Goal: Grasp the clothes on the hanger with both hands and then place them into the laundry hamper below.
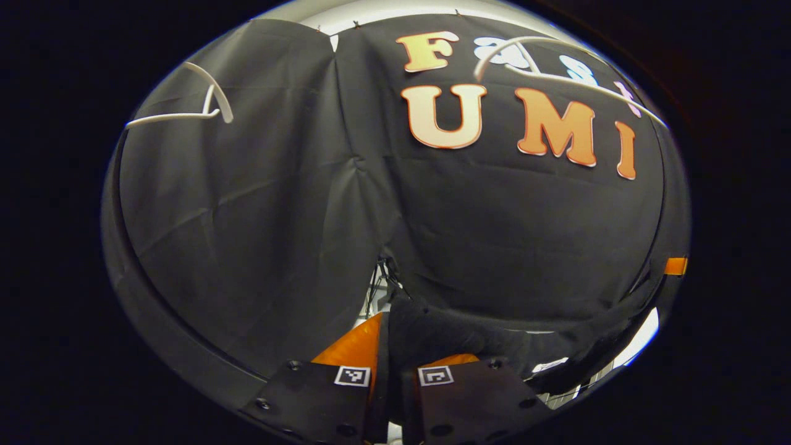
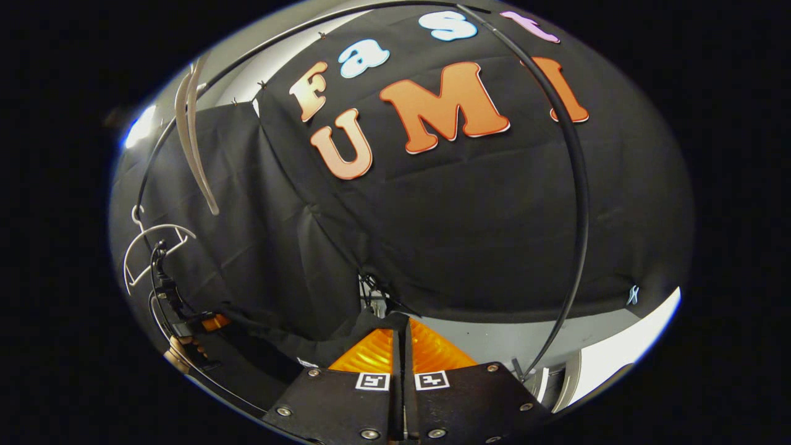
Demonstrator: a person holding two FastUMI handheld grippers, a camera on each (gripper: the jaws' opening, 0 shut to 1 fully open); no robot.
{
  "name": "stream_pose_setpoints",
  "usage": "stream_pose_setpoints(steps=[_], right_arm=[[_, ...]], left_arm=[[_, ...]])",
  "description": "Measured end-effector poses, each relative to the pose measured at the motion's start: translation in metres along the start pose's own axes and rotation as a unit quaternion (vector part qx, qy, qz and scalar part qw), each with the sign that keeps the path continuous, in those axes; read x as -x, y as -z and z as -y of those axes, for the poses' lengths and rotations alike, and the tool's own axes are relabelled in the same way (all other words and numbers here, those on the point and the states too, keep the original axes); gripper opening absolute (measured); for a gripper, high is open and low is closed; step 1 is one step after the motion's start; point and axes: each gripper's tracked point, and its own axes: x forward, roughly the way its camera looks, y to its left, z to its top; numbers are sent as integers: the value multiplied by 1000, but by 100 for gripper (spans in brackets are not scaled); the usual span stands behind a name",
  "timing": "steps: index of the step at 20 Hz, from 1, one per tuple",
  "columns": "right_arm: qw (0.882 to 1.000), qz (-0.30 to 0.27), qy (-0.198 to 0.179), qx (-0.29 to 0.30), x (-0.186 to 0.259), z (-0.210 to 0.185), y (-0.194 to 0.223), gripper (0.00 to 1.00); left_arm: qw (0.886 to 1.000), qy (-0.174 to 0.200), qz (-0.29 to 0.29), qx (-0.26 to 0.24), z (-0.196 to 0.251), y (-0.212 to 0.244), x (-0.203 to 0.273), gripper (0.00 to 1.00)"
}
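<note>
Both tongs are clamped on the black garment (image 1: 494,343): left gripper (image 1: 395,364) and right gripper (image 2: 400,346) pinch opposite ends, so I judge its long axis spans between them, off the white hanger (image 2: 154,253) above. Hamper lies somewhere below, unseen.

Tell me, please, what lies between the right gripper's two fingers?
A fold of the dark garment, pinched between them, in the right gripper view.

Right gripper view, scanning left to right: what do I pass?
Left gripper with its holder's hand → white hangers → black garment pinched between the right gripper fingers → black rack pole.
</note>
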Motion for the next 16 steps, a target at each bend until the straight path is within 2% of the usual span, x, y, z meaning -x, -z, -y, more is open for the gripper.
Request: stream_pose_setpoints(steps=[1,7,16], right_arm=[[1000,-8,1,3,-3,-3,10,0],[998,-55,-1,12,-28,-28,72,0],[992,-127,18,1,-58,-46,166,1]], left_arm=[[1000,7,-9,-3,9,9,-1,17],[996,40,-57,-61,52,55,-19,15],[983,94,-133,-81,100,130,-26,15]])
